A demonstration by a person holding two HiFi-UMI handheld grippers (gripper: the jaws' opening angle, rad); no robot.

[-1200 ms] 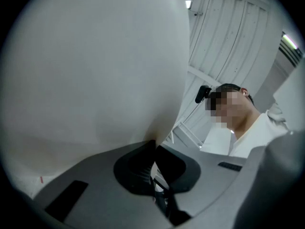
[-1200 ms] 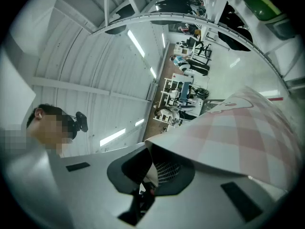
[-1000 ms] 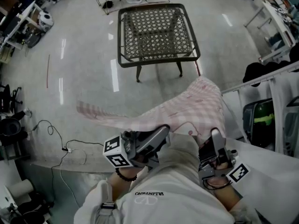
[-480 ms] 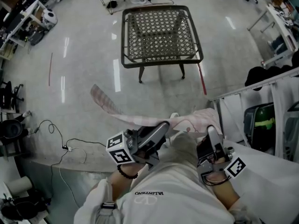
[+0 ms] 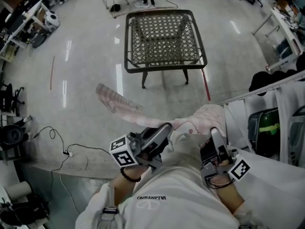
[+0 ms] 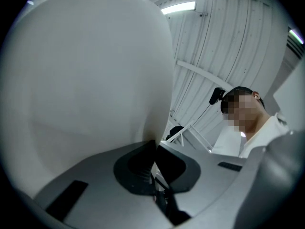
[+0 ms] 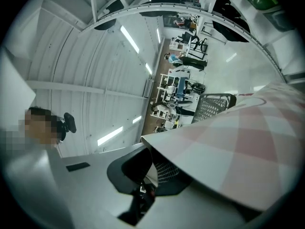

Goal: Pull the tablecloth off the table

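Tablecloth (image 5: 202,119) off table (image 5: 164,66), pinched in left tool (image 5: 166,127), right tool (image 5: 214,130); shirt (image 5: 164,206): VALENTINO

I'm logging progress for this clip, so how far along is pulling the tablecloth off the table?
Done: the dark woven-top metal table stands bare; the pink checked tablecloth is off it. In hand: left gripper and right gripper are both shut on its near edge, its far end trailing over the floor. Left: nothing of the pull itself.

Bare floor (image 5: 81,94) lies open before the table (image 5: 164,66); the airborne tablecloth (image 5: 200,120) crosses it; white railing (image 5: 252,91) hems the right
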